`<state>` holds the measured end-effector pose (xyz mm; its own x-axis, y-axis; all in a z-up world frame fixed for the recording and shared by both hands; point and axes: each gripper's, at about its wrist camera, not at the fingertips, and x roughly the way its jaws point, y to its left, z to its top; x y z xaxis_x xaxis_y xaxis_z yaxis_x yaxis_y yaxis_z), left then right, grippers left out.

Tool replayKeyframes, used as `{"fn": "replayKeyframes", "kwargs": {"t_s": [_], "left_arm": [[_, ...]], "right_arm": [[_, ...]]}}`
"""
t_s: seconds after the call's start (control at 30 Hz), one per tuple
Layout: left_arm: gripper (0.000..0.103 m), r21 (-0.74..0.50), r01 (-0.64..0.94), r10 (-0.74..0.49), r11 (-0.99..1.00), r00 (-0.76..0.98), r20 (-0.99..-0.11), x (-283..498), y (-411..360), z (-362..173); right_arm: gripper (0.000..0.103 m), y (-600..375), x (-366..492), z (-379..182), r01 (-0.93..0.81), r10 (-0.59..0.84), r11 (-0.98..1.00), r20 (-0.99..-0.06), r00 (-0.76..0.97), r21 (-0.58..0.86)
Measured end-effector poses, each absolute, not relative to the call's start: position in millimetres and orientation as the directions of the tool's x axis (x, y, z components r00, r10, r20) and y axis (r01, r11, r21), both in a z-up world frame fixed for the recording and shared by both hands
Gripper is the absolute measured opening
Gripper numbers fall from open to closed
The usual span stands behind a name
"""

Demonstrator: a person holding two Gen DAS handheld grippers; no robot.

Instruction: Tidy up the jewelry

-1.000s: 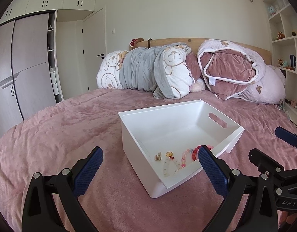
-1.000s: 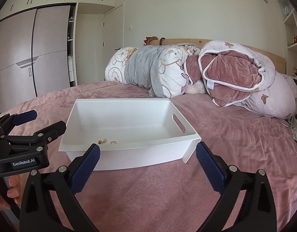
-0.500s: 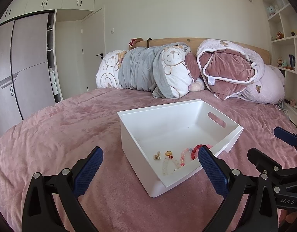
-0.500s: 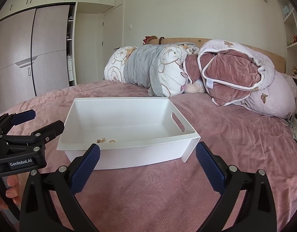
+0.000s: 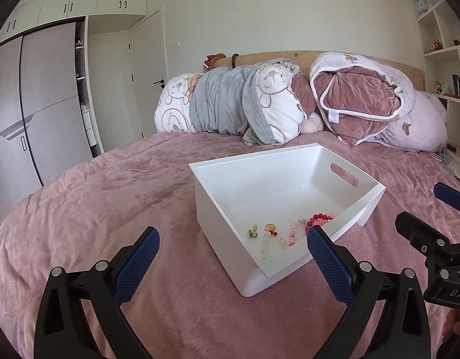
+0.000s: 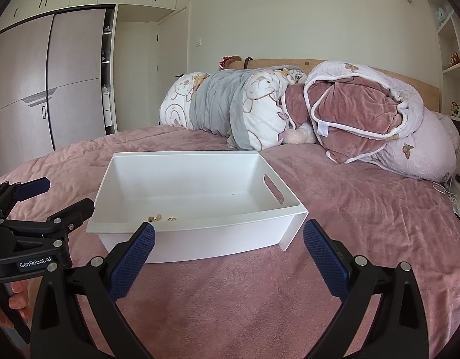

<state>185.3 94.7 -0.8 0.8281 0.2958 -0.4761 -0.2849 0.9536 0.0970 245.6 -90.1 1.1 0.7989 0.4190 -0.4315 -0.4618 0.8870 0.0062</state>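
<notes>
We hold the left gripper (image 5: 231, 252) low over the pink bedspread (image 5: 95, 209), level and aimed forward, its blue pads (image 5: 137, 264) spread wide with nothing between them. Our right gripper (image 6: 229, 249) sits alongside in the same pose, equally wide apart and empty. In the right wrist view our fingers (image 6: 19, 299) wrap the left tool's handle. Just ahead stands the white bin (image 5: 218, 209) on the bed, between the two tools. Jewelry lies at its near end: gold earrings (image 5: 253, 233), a pale bead bracelet (image 5: 267, 243), a red bead bracelet (image 5: 319, 219). Beyond, rolled quilts (image 5: 358, 104) lean against the headboard (image 5: 409, 70).
</notes>
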Motion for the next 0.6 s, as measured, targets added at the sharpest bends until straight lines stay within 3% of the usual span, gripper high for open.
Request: {"fn": "replayKeyframes", "kwargs": {"t_s": [0.6], "left_arm": [[0.1, 0.076, -0.228, 0.238, 0.971, 0.87, -0.431, 178.9, 88.8, 1.1]], "right_arm": [[0.098, -89.7, 245.1, 1.7, -0.46, 0.416, 0.888, -0.43, 0.801, 0.001]]}}
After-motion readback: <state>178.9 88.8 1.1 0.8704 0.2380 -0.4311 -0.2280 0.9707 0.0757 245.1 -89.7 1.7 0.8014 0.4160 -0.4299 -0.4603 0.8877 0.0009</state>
